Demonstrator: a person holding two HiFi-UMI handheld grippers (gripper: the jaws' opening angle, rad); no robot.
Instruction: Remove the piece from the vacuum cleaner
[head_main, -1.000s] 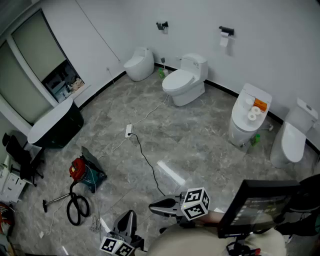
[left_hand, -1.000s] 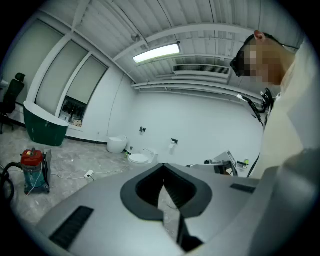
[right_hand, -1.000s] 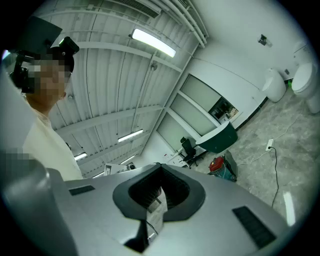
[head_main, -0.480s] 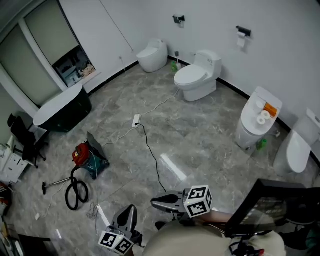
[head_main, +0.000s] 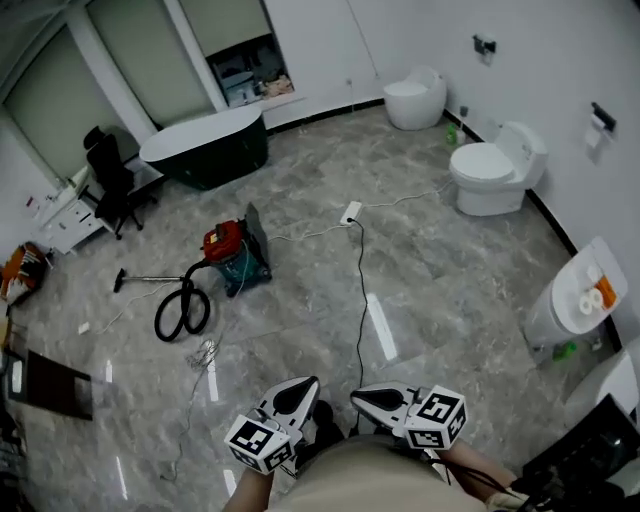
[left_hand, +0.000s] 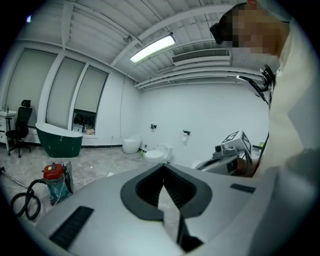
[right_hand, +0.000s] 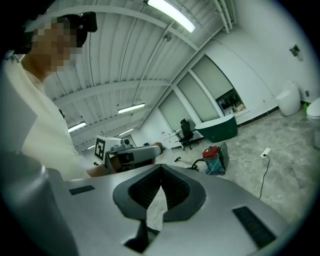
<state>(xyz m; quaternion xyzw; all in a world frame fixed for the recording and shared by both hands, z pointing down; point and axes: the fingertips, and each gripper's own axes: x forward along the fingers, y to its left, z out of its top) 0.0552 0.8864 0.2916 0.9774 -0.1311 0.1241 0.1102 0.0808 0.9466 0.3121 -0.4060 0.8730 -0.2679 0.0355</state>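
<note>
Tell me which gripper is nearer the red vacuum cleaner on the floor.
Left. The left gripper is near the person's body, with the vacuum cleaner well ahead on the floor, slightly to its left. The right gripper is beside it, farther right. Neither touches it.

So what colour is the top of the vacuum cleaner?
Red, on a teal body; the head view shows the vacuum cleaner best.

Bright, even indoor light. Ceiling strip light (left_hand: 152, 48) blown out. Streaky glare on glossy floor (head_main: 381, 327). Shadows weak. Both gripper views fisheye: lines bowed, black vignette at corners. Left hand-held gripper (left_hand: 162, 170) soft near lens.
</note>
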